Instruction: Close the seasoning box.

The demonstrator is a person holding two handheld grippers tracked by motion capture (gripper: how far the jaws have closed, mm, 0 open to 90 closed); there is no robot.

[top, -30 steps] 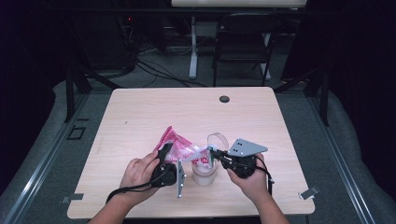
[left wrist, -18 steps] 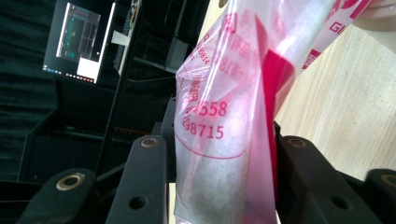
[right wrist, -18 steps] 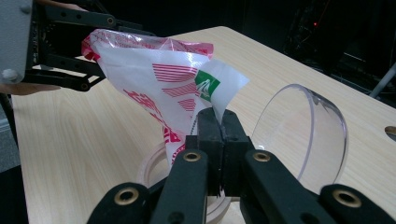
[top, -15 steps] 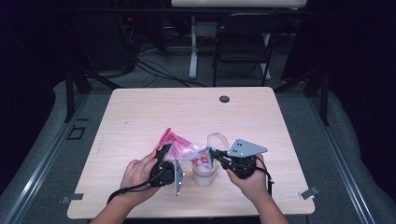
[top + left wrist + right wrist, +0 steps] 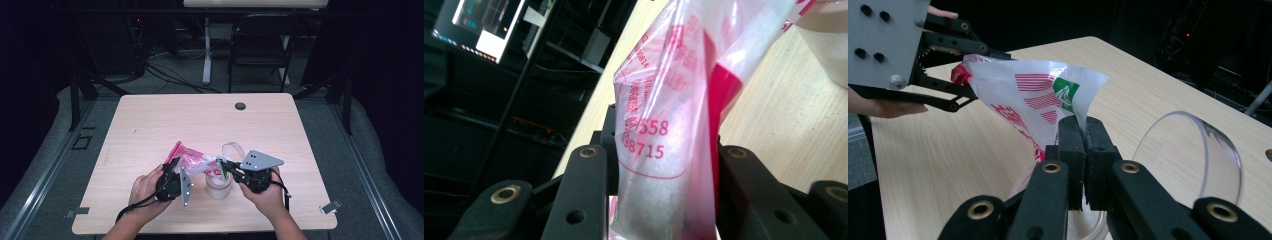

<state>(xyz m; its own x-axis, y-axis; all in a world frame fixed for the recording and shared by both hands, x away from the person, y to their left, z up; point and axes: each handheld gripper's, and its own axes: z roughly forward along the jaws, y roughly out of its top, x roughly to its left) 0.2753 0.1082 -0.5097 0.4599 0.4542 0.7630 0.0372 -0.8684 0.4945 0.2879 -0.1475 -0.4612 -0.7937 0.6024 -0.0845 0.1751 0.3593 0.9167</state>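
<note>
Now your left gripper [image 5: 176, 167] has tipped further, pinching the bag [image 5: 192, 161] at its bottom, while your right gripper [image 5: 225, 166] clamps its mouth over the cup [image 5: 219, 186]; contents should start sliding down.

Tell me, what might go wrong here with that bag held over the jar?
The right tongs pinch only a thin corner of the bag, so it could slip free. The left tongs squeeze the bag's bulging middle, which holds something white and grainy that might spill beside the jar. A tug on the stretched bag could tip the jar.
</note>
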